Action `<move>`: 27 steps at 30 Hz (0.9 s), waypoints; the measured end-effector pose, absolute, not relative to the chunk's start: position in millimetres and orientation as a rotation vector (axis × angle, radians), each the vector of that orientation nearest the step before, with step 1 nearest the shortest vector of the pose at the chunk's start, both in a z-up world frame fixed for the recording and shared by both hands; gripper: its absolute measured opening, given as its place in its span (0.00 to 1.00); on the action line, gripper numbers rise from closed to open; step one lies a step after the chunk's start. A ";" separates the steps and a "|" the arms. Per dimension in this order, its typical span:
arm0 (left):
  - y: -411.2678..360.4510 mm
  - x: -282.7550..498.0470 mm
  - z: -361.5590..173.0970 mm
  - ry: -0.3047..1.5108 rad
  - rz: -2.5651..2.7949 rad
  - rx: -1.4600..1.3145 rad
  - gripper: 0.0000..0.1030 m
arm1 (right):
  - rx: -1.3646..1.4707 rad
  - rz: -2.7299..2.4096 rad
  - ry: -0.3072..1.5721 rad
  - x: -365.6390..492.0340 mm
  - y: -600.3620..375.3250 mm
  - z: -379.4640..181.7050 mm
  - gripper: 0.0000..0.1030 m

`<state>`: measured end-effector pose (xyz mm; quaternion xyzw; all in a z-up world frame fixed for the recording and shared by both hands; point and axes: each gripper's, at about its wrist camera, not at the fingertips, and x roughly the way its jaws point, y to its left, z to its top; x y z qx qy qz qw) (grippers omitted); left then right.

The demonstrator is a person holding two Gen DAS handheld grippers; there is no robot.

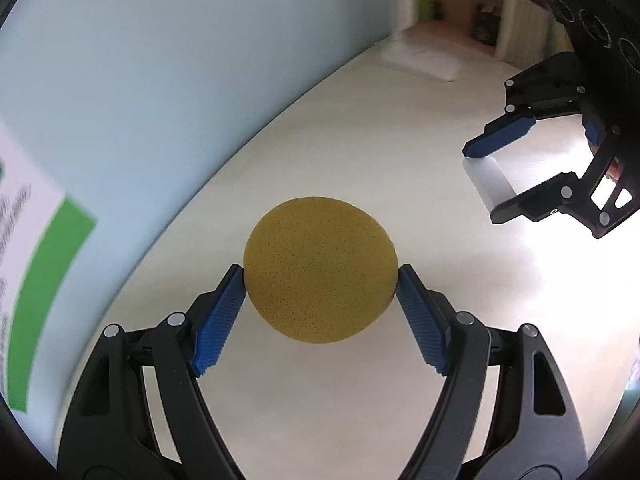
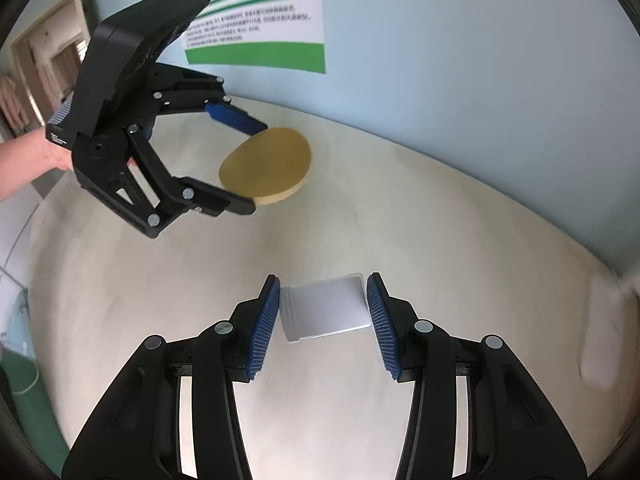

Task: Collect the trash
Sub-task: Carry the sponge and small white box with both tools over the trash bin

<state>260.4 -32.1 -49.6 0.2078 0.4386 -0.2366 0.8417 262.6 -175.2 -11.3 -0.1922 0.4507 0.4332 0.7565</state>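
Observation:
My left gripper (image 1: 320, 270) is shut on a round yellow sponge (image 1: 320, 270) and holds it above the pale table (image 1: 360, 140). The sponge (image 2: 266, 164) and left gripper (image 2: 256, 162) also show in the right wrist view, lifted off the table. My right gripper (image 2: 322, 306) is shut on a small clear rectangular plastic box (image 2: 324, 310), its blue pads against both sides. In the left wrist view the right gripper (image 1: 486, 182) holds the clear box (image 1: 488, 182) at the far right above the table.
A light blue wall (image 2: 480, 60) with a green-and-white poster (image 2: 256, 12) runs along the table's far edge. A white flat sheet (image 1: 420, 58) lies at the table's far end. Shelves (image 1: 516, 12) stand beyond it. A doorway (image 2: 52, 64) is at the left.

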 end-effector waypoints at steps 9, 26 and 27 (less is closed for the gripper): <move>-172.0 165.5 -16.0 0.847 -0.706 0.552 0.72 | -0.303 0.729 0.980 157.0 -327.0 22.4 0.45; -448.1 -69.4 -79.8 0.936 -1.255 0.647 0.72 | 0.061 0.233 1.091 -110.5 -598.8 6.5 0.45; -452.6 -79.1 -84.7 0.949 -1.269 0.644 0.72 | 0.093 0.210 1.104 -126.0 -611.7 -2.4 0.45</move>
